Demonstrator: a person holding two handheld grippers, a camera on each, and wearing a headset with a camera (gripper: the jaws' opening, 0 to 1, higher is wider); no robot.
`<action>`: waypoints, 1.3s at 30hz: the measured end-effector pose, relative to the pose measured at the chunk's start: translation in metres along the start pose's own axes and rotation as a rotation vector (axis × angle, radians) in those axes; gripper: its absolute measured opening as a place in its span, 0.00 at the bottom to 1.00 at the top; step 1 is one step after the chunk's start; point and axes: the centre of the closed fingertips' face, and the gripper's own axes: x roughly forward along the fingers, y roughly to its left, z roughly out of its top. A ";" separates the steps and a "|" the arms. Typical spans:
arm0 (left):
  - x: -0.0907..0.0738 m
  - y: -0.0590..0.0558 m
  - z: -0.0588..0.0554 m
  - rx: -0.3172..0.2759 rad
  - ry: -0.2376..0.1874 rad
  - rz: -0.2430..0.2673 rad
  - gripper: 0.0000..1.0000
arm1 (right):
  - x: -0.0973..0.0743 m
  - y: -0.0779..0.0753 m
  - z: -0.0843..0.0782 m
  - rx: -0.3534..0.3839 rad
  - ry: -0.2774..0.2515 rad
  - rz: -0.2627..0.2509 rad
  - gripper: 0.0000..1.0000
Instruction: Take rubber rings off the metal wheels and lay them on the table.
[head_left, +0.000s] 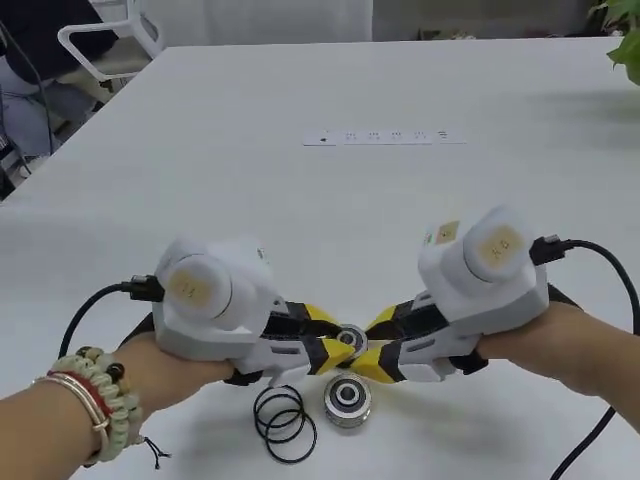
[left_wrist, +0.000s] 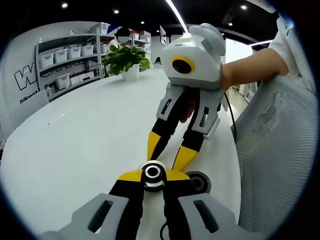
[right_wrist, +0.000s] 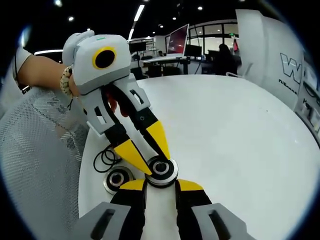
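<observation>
Rubber rings (head_left: 283, 420) lie flat on table (head_left: 400, 230), touching second wheel (head_left: 347, 397), out of the way. Just beyond, wheel (head_left: 350, 338) lifted. Left tongs (head_left: 333, 340) and right tongs (head_left: 370, 342) pinch it from opposite sides, probably one bracing, one peeling.

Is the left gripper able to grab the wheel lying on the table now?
Probably not yet: the left gripper is shut on the raised wheel, which the right gripper grips too. The table wheel lies bare just below.
</observation>
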 end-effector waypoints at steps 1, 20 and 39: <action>0.000 0.000 0.000 -0.009 0.000 0.000 0.09 | 0.000 0.000 0.000 -0.005 0.000 0.001 0.19; -0.001 -0.001 -0.001 -0.007 -0.007 -0.002 0.07 | -0.002 -0.002 -0.005 -0.052 0.035 0.000 0.00; -0.001 -0.003 -0.001 0.003 -0.007 -0.004 0.07 | -0.008 -0.009 -0.006 0.176 0.016 0.000 0.00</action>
